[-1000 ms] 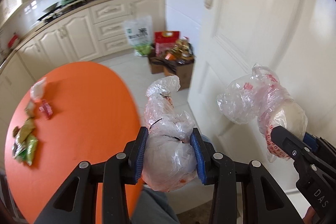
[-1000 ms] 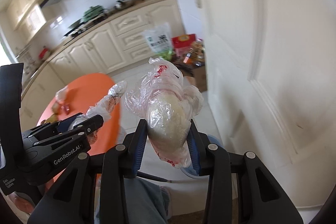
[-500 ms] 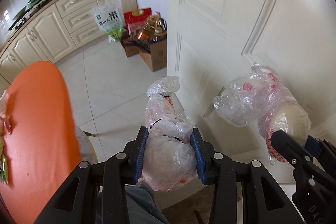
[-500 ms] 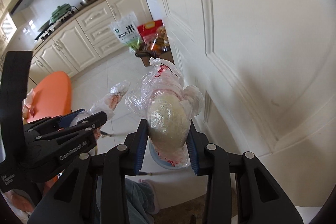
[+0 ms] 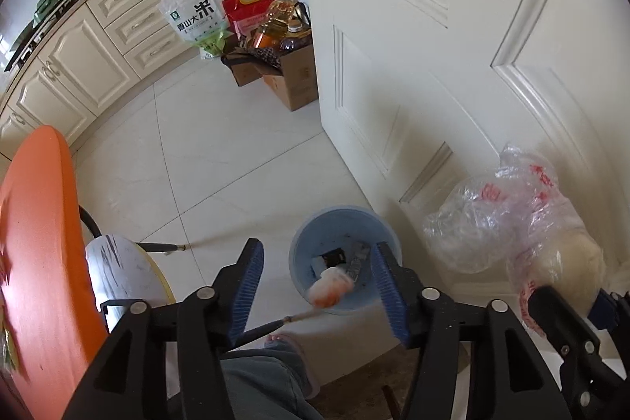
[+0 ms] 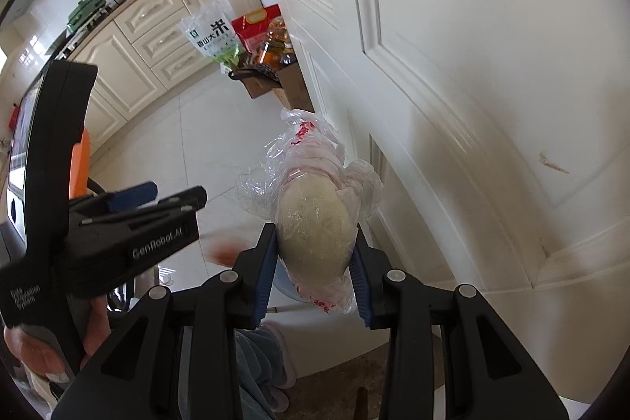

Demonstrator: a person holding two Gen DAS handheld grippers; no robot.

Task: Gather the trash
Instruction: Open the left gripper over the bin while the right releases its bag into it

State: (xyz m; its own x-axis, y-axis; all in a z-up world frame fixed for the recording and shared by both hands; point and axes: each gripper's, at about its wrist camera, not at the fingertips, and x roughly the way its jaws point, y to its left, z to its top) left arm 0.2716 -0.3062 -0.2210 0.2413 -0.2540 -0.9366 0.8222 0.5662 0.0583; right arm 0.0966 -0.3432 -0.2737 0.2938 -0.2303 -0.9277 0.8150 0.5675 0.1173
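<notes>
My left gripper (image 5: 317, 280) is open and empty above a round light-blue trash bin (image 5: 342, 217) on the floor. A blurred plastic bag of trash with orange in it (image 5: 330, 292) is dropping at the bin's near rim. Several dark scraps lie inside the bin. My right gripper (image 6: 315, 268) is shut on a clear plastic bag with red print holding a pale lump (image 6: 313, 219). That bag also shows at the right of the left wrist view (image 5: 523, 235). In the right wrist view the left gripper (image 6: 157, 207) is at the left, and the bin is mostly hidden.
A white panelled door (image 5: 453, 46) stands just behind the bin. The orange table (image 5: 35, 243) and a round stool (image 5: 122, 274) are at the left. A cardboard box with bottles (image 5: 283, 65) and rice bags (image 5: 197, 16) sit by the cream cabinets (image 5: 98, 38). My leg (image 5: 267, 380) is below.
My left gripper has opened and let go of its plastic bag, which falls toward the blue bin. Both views have tilted down to the floor. The right gripper still holds its bag.
</notes>
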